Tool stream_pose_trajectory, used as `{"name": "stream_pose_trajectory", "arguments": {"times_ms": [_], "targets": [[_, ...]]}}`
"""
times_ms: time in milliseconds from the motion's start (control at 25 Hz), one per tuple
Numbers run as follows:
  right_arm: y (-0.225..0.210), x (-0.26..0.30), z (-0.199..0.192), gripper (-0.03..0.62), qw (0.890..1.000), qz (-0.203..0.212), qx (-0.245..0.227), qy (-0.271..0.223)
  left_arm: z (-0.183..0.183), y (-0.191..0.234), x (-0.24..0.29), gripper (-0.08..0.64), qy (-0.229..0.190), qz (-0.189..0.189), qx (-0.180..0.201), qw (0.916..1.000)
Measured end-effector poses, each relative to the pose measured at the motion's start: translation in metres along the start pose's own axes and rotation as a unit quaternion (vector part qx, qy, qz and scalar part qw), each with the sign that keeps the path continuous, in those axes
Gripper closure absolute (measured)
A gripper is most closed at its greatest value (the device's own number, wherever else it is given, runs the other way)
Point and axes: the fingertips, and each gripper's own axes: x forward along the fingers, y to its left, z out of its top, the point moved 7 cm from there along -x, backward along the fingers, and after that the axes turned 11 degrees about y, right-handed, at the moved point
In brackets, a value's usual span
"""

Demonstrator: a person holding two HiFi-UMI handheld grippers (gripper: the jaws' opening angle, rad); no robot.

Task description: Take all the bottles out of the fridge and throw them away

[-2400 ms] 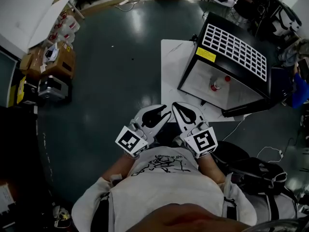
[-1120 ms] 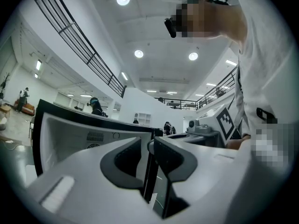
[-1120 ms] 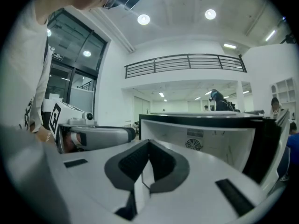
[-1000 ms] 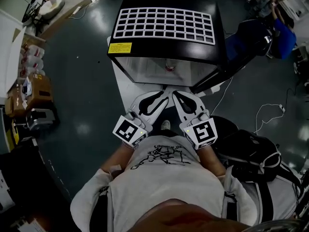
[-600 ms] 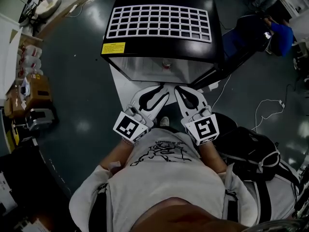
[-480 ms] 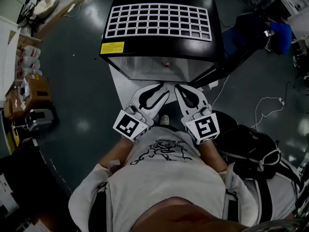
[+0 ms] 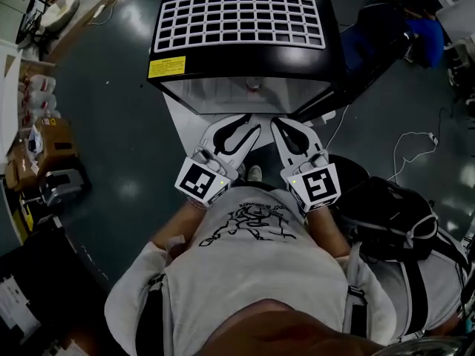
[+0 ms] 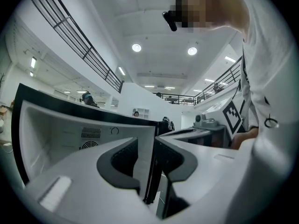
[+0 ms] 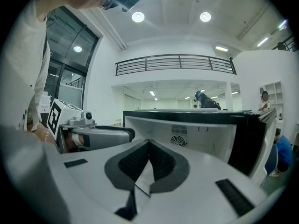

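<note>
A small black fridge with a white grid on its top stands open on the floor straight ahead of me. Just under its top edge, in the white interior, shows a red-capped bottle. Both grippers are held side by side in front of the opening, outside it. The left gripper has its jaws a little apart with nothing between them; in the left gripper view the fridge's white inside lies beyond. The right gripper is shut and empty, its tips touching in the right gripper view.
The fridge door hangs open to the right. A white mat lies under the fridge. A black backpack sits on the floor at my right, cardboard boxes at the left. A cable runs across the floor.
The fridge was off to my right and now lies straight ahead and nearer. Both grippers have edged up to its opening; their jaws look unchanged.
</note>
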Motion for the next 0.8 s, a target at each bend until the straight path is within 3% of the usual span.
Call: {"name": "stream_pose_trajectory", "arguments": {"times_ms": [640,800], "targets": [[-0.003,0.011,-0.036,0.584,1.0,-0.012,0.015,0.007,-0.043,0.009,0.027,0.431,0.041,0.027,0.031,0.9983],[-0.006,0.02,-0.043,0.584,1.0,-0.016,0.014,0.008,-0.057,0.022,0.038,0.431,0.048,0.038,0.019,0.998]]}}
